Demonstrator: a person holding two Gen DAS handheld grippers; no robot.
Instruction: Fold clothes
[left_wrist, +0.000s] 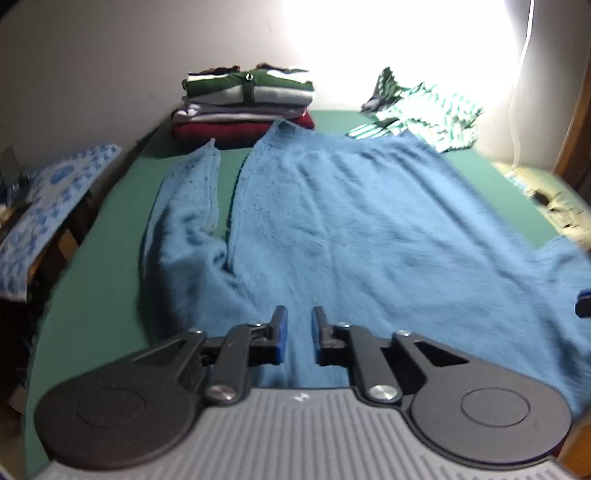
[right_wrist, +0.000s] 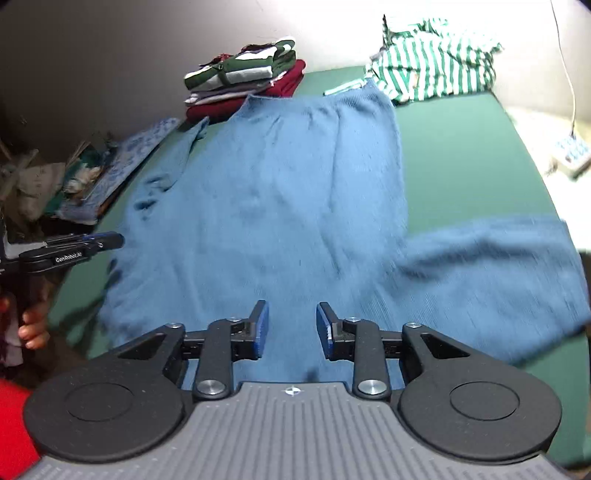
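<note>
"GenRobot.AI" on left hand-held gripper (right_wrist: 110, 240)

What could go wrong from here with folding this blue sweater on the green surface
1. The blue sweater has one sleeve sprawled sideways toward the edge of the green surface; it may slide off.
2. The hem touches the folded stack and the striped shirt, so a fold toward them might drag or topple either.
3. The left gripper and right gripper both look empty.

Fuzzy, soft-knit blue sweater (left_wrist: 332, 221) on a smooth matt green surface (left_wrist: 92, 295); matt black plastic claw (right_wrist: 291, 330) with ribbed blue pads (right_wrist: 263, 328)
</note>
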